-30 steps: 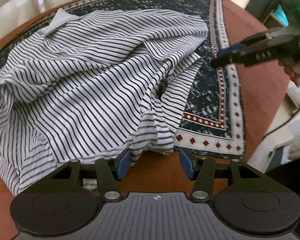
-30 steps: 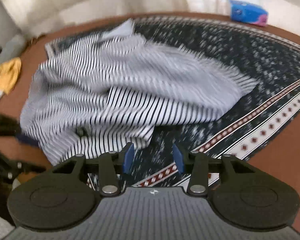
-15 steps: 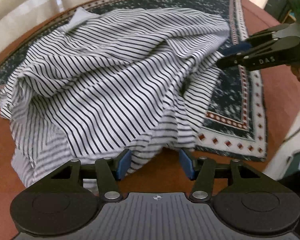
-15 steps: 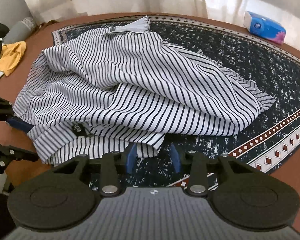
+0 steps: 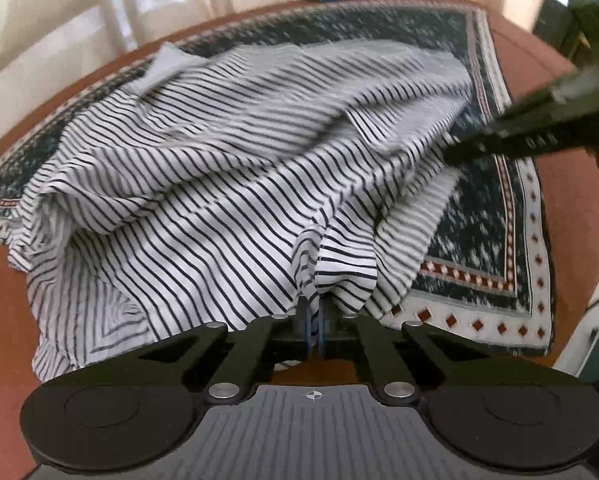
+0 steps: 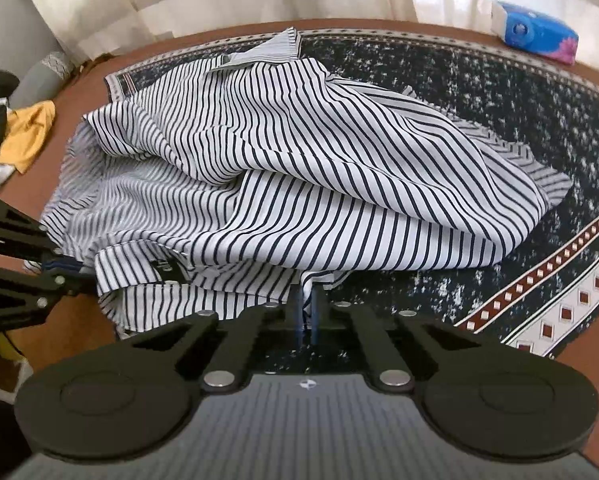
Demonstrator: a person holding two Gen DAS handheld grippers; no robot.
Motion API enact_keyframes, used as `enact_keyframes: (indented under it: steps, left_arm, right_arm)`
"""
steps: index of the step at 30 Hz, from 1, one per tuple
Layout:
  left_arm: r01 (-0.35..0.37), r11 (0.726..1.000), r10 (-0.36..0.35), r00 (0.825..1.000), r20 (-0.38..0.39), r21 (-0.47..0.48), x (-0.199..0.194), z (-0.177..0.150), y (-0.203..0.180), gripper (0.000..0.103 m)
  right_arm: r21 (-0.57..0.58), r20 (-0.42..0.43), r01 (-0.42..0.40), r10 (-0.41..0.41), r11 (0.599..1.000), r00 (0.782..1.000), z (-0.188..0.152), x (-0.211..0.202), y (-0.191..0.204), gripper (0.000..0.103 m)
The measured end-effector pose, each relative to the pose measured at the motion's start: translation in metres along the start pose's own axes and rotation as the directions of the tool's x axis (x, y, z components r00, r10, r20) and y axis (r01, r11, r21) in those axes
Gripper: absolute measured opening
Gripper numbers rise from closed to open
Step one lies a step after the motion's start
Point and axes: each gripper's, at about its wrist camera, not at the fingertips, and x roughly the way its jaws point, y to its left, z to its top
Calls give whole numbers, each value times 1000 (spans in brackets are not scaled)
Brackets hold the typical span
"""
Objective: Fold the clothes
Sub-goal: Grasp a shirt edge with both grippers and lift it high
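A white shirt with dark stripes [image 5: 203, 184] lies crumpled on a dark patterned rug [image 5: 495, 208]. My left gripper [image 5: 314, 322] is shut on the shirt's near hem, and the cloth puckers up between its blue pads. My right gripper [image 6: 306, 316] is shut on another part of the hem of the striped shirt [image 6: 299, 184]. In the left wrist view the right gripper [image 5: 459, 152] reaches in from the right, blurred. The left gripper [image 6: 65, 264] shows at the left edge of the right wrist view, pinching the shirt's edge.
The rug [image 6: 499, 120] covers a brown table [image 5: 579, 200]. A blue tissue pack [image 6: 533, 34] lies at the far edge. Yellow and dark clothes [image 6: 23, 136] are piled at the left. Pale curtains hang behind.
Both grippers went from open to shut, each pinching the shirt's near hem. The hem now rises slightly between the pads. The left view tilted a little.
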Motion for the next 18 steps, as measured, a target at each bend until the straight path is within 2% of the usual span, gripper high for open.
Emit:
enact_keyframes:
  steps: [4, 7, 10, 13, 18]
  left_arm:
    - [-4, 998, 10, 994, 110, -62, -33, 16, 13, 0]
    - [-3, 995, 25, 973, 229, -98, -70, 33, 24, 0]
    - [0, 992, 43, 936, 351, -122, -108, 52, 34, 0]
    - [14, 992, 46, 891, 451, -129, -143, 69, 38, 0]
    - [30, 993, 43, 802, 595, -112, -198, 100, 37, 0]
  right_arm:
    - [118, 83, -89, 80, 989, 993, 5, -28, -8, 3]
    - [206, 213, -193, 149, 959, 966, 15, -64, -16, 3]
    - [205, 352, -278, 195, 938, 916, 33, -107, -17, 2]
    - [162, 474, -338, 228, 927, 851, 53, -150, -15, 2]
    - [49, 615, -390, 280, 919, 737, 91, -213, -6, 2]
